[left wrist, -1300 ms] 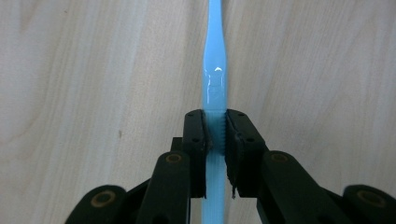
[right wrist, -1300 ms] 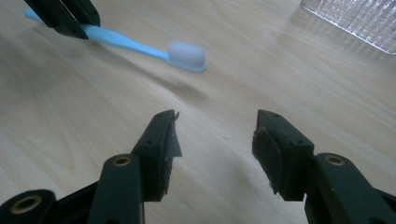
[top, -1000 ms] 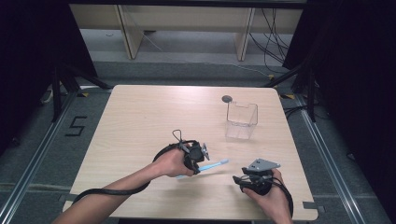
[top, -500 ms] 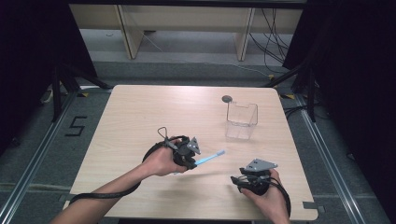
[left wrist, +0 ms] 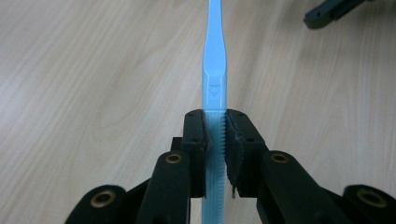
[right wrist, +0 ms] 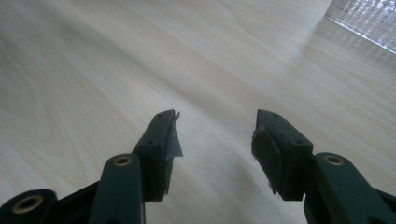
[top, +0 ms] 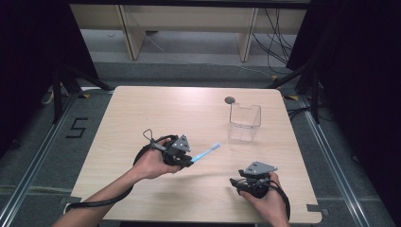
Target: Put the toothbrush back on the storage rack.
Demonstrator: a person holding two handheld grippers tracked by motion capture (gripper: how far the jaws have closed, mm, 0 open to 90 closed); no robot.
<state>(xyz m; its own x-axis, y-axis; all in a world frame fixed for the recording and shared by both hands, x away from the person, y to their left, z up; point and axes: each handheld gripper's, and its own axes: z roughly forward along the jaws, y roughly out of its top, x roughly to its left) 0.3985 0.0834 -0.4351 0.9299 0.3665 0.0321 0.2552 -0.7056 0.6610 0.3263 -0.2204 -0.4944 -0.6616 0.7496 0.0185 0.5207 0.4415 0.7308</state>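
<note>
High view: pale wood table, grey floor

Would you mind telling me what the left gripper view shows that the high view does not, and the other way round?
Left gripper view alone: the ribbed grip of the blue toothbrush pinched between the left gripper jaws, and a small moulded mark on the handle. High view alone: the clear plastic container at the far right of the table, a small round grey object behind it, and the right gripper near the front edge. Both share the toothbrush held in the left gripper above the light wooden table.
</note>
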